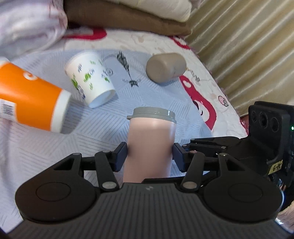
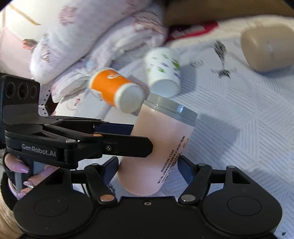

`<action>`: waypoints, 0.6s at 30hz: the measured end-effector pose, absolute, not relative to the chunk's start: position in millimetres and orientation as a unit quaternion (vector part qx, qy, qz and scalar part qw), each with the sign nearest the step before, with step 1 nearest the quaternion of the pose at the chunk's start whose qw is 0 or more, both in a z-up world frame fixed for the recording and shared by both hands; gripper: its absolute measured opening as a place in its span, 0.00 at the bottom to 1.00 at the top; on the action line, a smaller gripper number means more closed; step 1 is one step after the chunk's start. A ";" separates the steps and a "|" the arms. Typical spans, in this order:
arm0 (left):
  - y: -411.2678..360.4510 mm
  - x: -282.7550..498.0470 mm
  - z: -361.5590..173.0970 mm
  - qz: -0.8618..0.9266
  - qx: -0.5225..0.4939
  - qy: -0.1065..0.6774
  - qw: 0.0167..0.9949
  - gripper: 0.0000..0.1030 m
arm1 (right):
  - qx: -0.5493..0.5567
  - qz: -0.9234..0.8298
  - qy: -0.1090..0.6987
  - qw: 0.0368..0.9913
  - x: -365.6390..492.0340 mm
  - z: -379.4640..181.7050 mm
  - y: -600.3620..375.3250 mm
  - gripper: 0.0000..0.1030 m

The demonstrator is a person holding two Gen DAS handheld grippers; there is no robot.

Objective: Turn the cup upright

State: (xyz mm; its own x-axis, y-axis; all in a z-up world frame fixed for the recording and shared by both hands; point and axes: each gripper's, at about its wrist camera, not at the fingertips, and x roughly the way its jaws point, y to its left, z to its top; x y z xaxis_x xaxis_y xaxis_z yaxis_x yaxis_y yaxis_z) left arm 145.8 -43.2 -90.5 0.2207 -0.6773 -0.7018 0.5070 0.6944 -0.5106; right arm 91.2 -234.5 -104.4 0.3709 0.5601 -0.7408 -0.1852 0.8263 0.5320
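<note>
A pink cup with a grey lid (image 1: 151,139) is held off the bed, lid end away from me. My left gripper (image 1: 149,156) is shut on its body, pads on both sides. It also shows in the right wrist view (image 2: 158,147), tilted, with the left gripper's fingers (image 2: 128,145) clamped on it from the left. My right gripper (image 2: 148,171) stands around the cup's lower end; its left pad touches, its right pad stands a little apart.
An orange paper cup (image 1: 31,99), a white paper cup with green print (image 1: 90,77) and a beige cup (image 1: 165,67) lie on their sides on the pale patterned bedsheet (image 1: 102,132). Folded blankets (image 1: 128,16) lie behind, a curtain (image 1: 248,46) at right.
</note>
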 end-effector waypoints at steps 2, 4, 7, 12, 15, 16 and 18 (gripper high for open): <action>-36.0 135.3 -81.8 -0.379 -0.083 0.478 0.788 0.50 | 0.159 0.240 0.487 0.825 81.0 -96.9 -225.8 0.73; -28.6 126.8 -75.5 -0.378 -0.087 0.465 0.796 0.51 | 0.123 0.240 0.468 0.841 70.9 -87.9 -214.7 0.73; -15.4 114.2 -63.6 -0.377 -0.087 0.437 0.812 0.50 | 0.039 0.237 0.431 0.870 54.7 -73.0 -191.8 0.73; -8.1 97.2 -53.6 -0.375 -0.071 0.389 0.838 0.50 | -0.081 0.223 0.356 0.904 38.0 -61.1 -163.4 0.73; -13.0 91.5 -57.0 -0.370 -0.051 0.366 0.852 0.50 | -0.148 0.197 0.315 0.917 31.0 -67.0 -149.7 0.73; -13.6 92.9 -59.6 -0.367 -0.052 0.363 0.855 0.50 | -0.155 0.190 0.305 0.920 31.8 -69.9 -147.9 0.73; -13.3 95.0 -63.1 -0.366 -0.057 0.366 0.854 0.50 | -0.172 0.181 0.292 0.923 35.3 -76.8 -145.5 0.73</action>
State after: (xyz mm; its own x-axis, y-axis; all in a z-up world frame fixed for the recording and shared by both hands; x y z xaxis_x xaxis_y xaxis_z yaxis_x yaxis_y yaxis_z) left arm 95.0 -13.3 -63.1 0.4645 -0.6664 -0.5832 0.5837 0.7257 -0.3643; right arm 35.3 -145.5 -76.8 0.7646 0.2334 -0.6007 -0.4342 0.8754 -0.2125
